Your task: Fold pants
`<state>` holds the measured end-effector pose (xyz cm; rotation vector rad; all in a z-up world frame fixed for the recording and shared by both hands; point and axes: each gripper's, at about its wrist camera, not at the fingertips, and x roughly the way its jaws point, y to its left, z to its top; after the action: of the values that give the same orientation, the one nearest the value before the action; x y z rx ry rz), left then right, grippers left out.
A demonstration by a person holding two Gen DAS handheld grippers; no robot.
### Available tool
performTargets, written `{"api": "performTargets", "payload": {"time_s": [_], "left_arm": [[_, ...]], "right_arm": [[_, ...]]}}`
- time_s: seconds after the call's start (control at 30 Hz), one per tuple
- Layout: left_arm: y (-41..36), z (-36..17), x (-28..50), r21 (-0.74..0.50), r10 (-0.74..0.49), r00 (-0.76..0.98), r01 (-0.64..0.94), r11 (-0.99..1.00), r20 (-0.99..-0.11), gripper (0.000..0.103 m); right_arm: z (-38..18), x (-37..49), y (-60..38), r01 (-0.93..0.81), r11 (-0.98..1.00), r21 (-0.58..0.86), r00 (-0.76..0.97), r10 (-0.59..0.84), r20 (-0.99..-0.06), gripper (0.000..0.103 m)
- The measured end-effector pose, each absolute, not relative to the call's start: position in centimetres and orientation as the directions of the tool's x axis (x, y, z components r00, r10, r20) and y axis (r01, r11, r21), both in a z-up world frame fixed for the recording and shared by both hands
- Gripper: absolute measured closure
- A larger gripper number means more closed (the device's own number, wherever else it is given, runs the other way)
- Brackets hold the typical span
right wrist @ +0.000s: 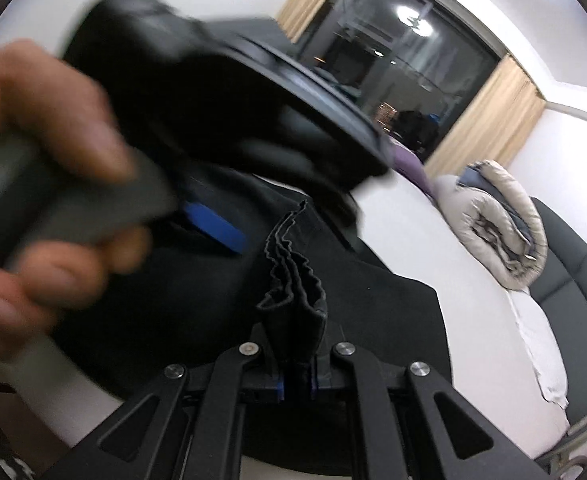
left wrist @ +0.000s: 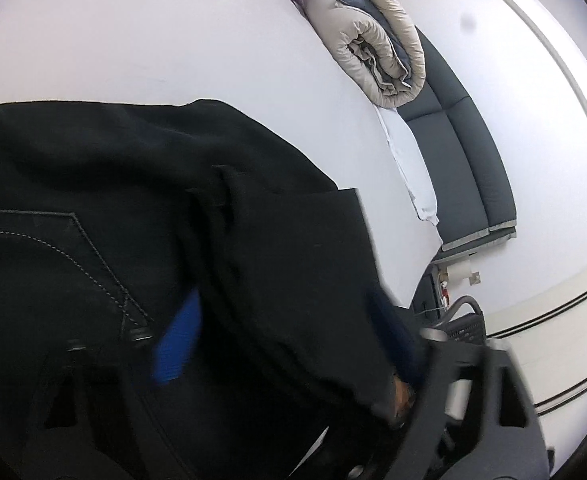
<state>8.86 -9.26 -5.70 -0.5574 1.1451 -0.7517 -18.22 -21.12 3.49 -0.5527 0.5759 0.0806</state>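
The right hand-held gripper [right wrist: 295, 364] is clamped on a bunched, pleated edge of the black pants [right wrist: 373, 300], the cloth rising in a crinkled ridge between its closed jaws; gathering several layers in one pinch probably lets the whole edge be carried over together. The left hand-held gripper [right wrist: 213, 228] sits just to the left and farther off, a blue finger [left wrist: 177, 340] pressed into the fabric beside the stitched pocket [left wrist: 53, 248]. It looks to be holding cloth, but blur and dark folds hide the jaws, so I cannot tell whether it is shut. The person's hand [right wrist: 41, 160] wraps its grey handle. The pants lie spread on the white bed [left wrist: 153, 40], waist end near the grippers, a flat edge reaching to the right. They seem mid-fold, with both grippers working one end so the fabric stays aligned. Far right, a rolled duvet [right wrist: 493, 224] rests against the dark headboard [left wrist: 461, 168], well clear of the pants.
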Motion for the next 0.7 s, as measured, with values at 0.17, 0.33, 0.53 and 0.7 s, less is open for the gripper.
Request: {"api": "performTargets", "payload": {"time_s": [0.17, 0.33, 0.53, 0.7], "left_arm": [[-8.1, -6.0, 9.6, -0.7, -0.737, 0.24, 0.231, 0.676, -0.632, 0.085], [-7.6, -4.7, 10.6, -0.651, -0.709, 0.263, 0.283, 0.705, -0.654, 0.091], [-5.5, -6.0, 10.7, -0.649, -0.696, 0.266, 0.252, 0.718, -0.667, 0.091], [-4.2, -8.2, 10.4, -0.644, -0.682, 0.267, 0.225, 0.731, -0.68, 0.091]], "right_arm": [[3.2, -18.0, -20.4, -0.252, 0.842, -0.477, 0.836, -0.058, -0.545, 0.094], [4.5, -17.2, -20.5, -0.245, 0.848, -0.47, 0.84, -0.056, -0.54, 0.094], [3.1, -17.3, -19.0, -0.286, 0.825, -0.488, 0.828, -0.043, -0.559, 0.094], [2.0, -16.0, -19.7, -0.331, 0.804, -0.494, 0.801, -0.037, -0.597, 0.093]]}}
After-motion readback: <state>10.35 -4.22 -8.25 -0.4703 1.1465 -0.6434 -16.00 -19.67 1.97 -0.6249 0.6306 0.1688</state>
